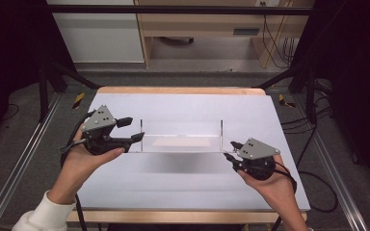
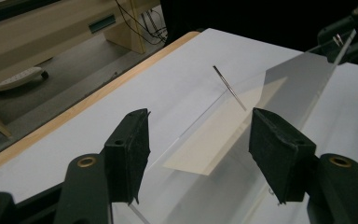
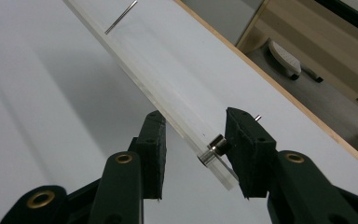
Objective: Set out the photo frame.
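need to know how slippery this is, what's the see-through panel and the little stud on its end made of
The clear panel looks like acrylic or similar clear plastic, possibly glass: the table shows straight through it, its cut edge reads frosted white, and its face is glossy. The small stud at its end looks like polished metal, silvery with bright highlights. The table top is matte white, perhaps laminate.

Both tongs [image 1: 136, 130] [image 1: 230, 150] parted — inward-pointing
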